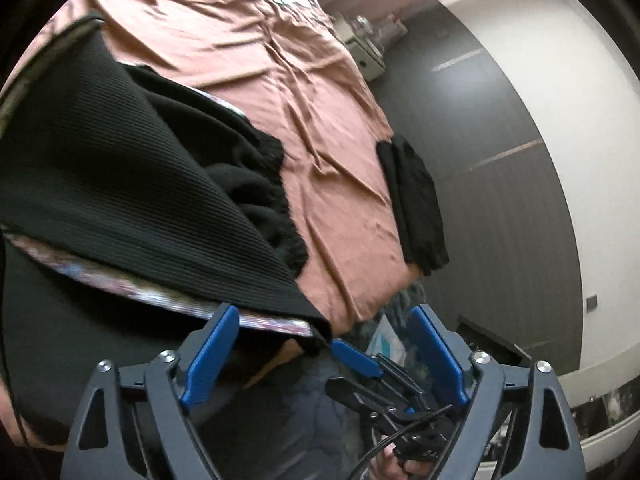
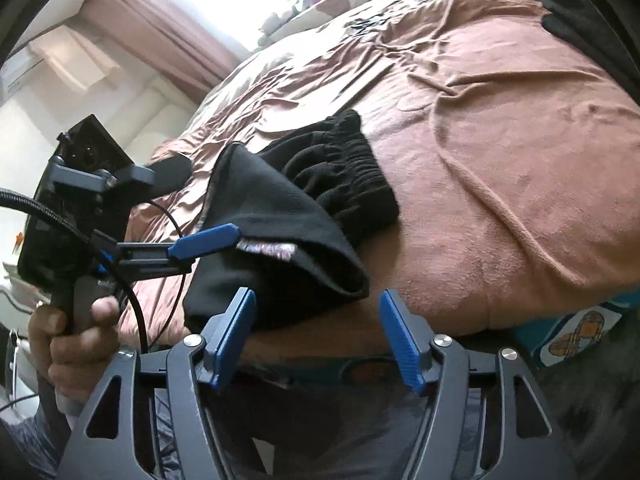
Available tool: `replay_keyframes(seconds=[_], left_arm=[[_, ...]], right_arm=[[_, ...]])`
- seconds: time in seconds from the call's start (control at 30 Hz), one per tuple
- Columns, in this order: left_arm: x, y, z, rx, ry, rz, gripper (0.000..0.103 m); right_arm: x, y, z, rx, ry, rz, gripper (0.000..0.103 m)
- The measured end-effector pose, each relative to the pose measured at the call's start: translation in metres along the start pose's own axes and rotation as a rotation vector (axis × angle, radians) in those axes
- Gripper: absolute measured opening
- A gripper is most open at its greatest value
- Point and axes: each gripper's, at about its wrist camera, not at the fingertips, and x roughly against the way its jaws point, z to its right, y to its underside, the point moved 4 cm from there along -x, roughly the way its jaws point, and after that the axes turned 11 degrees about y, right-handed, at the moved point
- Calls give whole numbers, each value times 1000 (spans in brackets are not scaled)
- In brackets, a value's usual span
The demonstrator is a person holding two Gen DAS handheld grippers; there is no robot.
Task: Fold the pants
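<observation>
**Black pants at the near edge of the bed**

The black pants (image 2: 296, 216) lay partly folded on the pink bedspread (image 2: 500, 168), at its near edge, with the elastic waistband bunched toward the far side and a pale patterned lining showing at the fold. The left gripper (image 1: 324, 344) stood spread at the fold's corner, pads off the cloth. The right gripper (image 2: 318, 328) was likewise spread just beside the pants, pinching nothing. A second dark garment (image 1: 416, 204) lay at the bed's side edge.

The black pants (image 2: 304, 216) lie folded on the pink bed (image 2: 500, 152) (waistband bunched), right gripper (image 2: 316, 340) spread empty beside them.
</observation>
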Motion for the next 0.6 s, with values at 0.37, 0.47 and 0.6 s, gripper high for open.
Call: replay_keyframes(seconds=[0.37,0.47,0.6], left_arm=[[51,-10,-57,95,-91,94,92],[57,-13,-75,129,-105,111,95],[57,-17,-93,164,-114,128,95]], right_arm=[[-19,-2,-10,52,74,-17,63],[-24,-4,-13,58,76,-19,63],[-30,-5,-14,62,90,-23,63]])
